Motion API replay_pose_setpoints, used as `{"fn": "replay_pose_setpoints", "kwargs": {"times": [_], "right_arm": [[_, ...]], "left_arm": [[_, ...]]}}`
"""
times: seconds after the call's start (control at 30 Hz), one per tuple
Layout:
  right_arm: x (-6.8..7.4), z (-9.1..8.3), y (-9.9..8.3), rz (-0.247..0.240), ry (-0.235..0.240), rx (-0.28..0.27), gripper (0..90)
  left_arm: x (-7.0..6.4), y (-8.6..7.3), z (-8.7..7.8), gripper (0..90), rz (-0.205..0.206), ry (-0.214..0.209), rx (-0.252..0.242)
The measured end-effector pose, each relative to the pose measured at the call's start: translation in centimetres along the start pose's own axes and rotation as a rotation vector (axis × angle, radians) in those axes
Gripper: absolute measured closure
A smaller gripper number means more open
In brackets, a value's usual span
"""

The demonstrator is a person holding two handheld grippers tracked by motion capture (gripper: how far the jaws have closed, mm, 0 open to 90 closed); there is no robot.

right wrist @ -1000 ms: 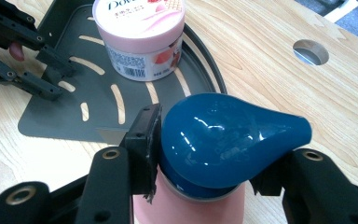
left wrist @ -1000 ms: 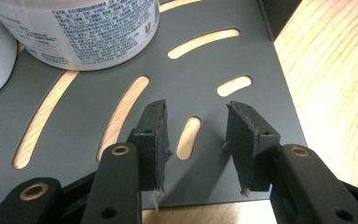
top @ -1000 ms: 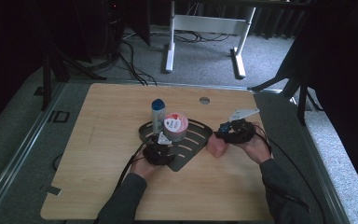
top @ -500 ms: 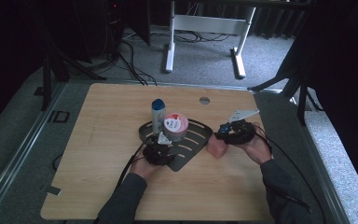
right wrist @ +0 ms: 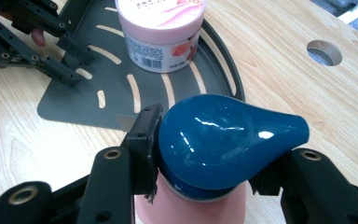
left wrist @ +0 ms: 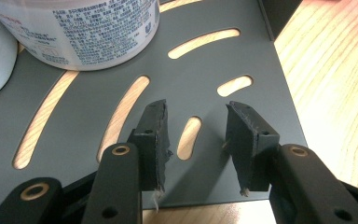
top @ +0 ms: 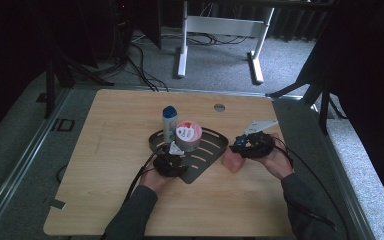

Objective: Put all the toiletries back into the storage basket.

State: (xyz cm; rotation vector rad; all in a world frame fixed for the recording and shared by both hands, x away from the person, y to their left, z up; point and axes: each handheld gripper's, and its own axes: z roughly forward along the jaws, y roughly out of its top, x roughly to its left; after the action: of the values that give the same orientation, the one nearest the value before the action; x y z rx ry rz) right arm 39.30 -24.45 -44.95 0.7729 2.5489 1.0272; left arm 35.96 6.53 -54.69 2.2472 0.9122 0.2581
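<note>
- While the right hand-held gripper (right wrist: 205,154) is clenched on the blue cap of a pink bottle (right wrist: 191,207), the bottle stands on the tabletop (top: 110,200) just beside the grey slotted tray (left wrist: 261,93), at its right edge.
- Left hand-held gripper (left wrist: 196,133) is released, jaws parted and empty above the tray's near corner.
- Judgement: the step in hand is moving the bottle onto the tray. Keep it upright, lift it clear of the raised rim, and set it on the bare part, apart from the pink-lidded tub (top: 188,135) and the blue-capped white bottle (top: 169,122).
- A steadying left gripper on the tray would prevent sliding.
- Surface: pale wood, with a round hole (top: 219,107) near the far edge.
- Room: dim, grey carpet, white desk frame (top: 220,35), cables on the floor.
</note>
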Motion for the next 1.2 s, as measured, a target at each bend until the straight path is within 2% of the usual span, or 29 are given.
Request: {"fn": "replay_pose_setpoints", "kwargs": {"times": [0.77, 1.2], "right_arm": [[1.3, -0.5, -0.3, -0.026, 0.021, -0.001, 52.9], [2.9, -0.5, -0.1, -0.062, 0.044, 0.003, 52.9]], "left_arm": [[0.0, 0.0, 0.0, 58.9, -0.003, -0.002, -0.001], [0.0, 0.0, 0.0, 59.0, 0.002, 0.0, 0.002]]}}
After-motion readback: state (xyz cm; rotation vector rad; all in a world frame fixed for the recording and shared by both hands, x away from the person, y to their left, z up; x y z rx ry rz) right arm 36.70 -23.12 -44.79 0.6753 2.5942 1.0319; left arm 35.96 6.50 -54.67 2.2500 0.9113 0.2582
